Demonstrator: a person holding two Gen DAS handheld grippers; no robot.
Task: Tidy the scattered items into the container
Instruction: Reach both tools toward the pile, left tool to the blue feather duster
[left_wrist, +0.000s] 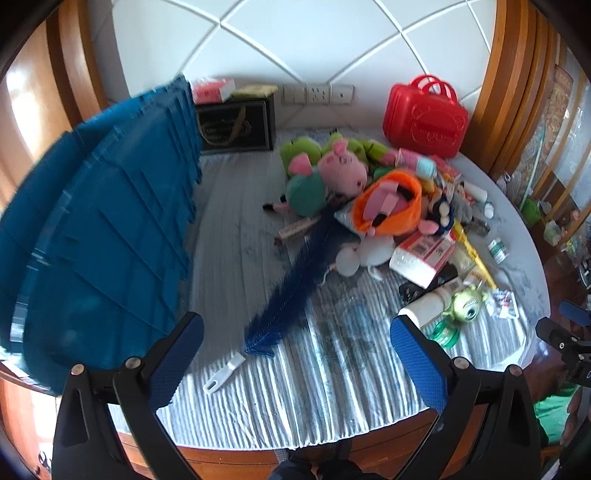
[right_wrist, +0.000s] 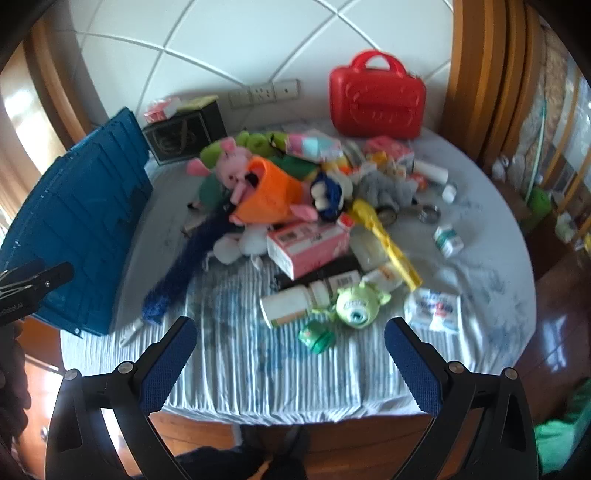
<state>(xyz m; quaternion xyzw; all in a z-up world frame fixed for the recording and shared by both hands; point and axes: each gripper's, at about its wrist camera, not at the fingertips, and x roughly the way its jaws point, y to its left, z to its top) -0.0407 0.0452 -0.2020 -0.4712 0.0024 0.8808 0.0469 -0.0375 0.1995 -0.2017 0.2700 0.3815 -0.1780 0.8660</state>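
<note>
Left wrist view: my left hand-held gripper (left_wrist: 295, 354) hangs with its blue-padded jaws spread wide and nothing between them, above a round counter (left_wrist: 332, 387) covered in striped cloth. A tall blue container (left_wrist: 110, 221) stands at the left edge. A dark blue feather duster (left_wrist: 295, 273) lies slantwise towards the heap of scattered items (left_wrist: 388, 210): a pink pig plush (left_wrist: 343, 170), an orange cloth bag (left_wrist: 391, 206) and a pink box (left_wrist: 421, 254), all piled touching. A red case (left_wrist: 424, 118) stands behind, by the wall.

Right wrist view: my right hand-held gripper (right_wrist: 290, 358) is likewise wide open and empty. A green one-eyed toy (right_wrist: 356, 306) lies just beside a white bottle (right_wrist: 288, 306), near the front of the heap. The container is at the left.
</note>
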